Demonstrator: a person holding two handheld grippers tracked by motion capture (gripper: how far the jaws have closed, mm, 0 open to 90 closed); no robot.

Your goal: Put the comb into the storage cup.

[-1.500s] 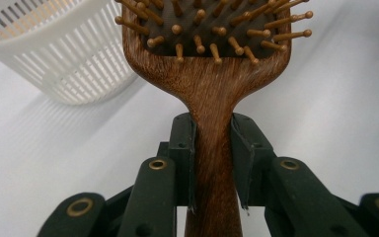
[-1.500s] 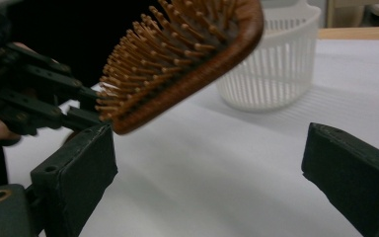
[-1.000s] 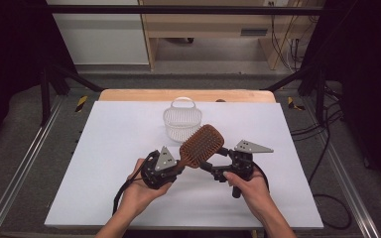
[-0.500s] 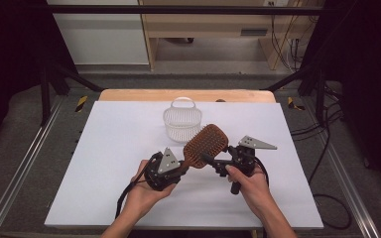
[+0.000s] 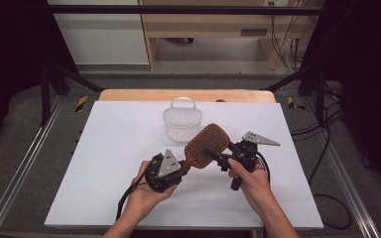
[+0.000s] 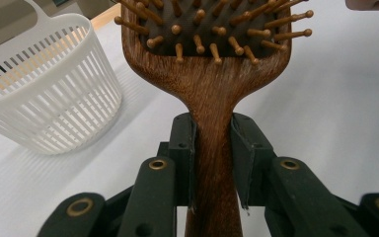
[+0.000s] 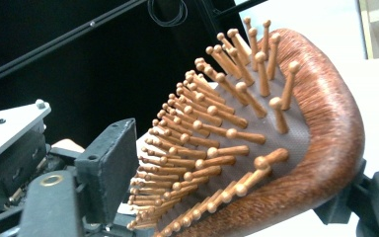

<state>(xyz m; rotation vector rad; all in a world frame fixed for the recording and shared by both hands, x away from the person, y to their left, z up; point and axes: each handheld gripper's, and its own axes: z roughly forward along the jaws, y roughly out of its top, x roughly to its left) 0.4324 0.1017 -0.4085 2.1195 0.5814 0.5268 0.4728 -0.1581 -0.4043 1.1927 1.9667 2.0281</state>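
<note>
1. White covering on the table lies under both my hands, and my left hand comes in from the near edge holding the left gripper.
2. My left fingers are pinching the narrow neck of the wooden hairbrush, one pad on each side of the handle, as the left gripper view shows it.
3. Behind the brush, toward the far side of the table, stands a white slatted basket, upright with its handle raised; it sits near the brush head but apart from it.
4. Held off the table between my two grippers, the hairbrush has its head slanted up and to the right, with its bristles facing my right gripper.
5. My right gripper has just been closing on the brush head: one of its fingers stands at the bristle tips, the other sits behind the wooden back, and I cannot tell whether they press yet.
</note>
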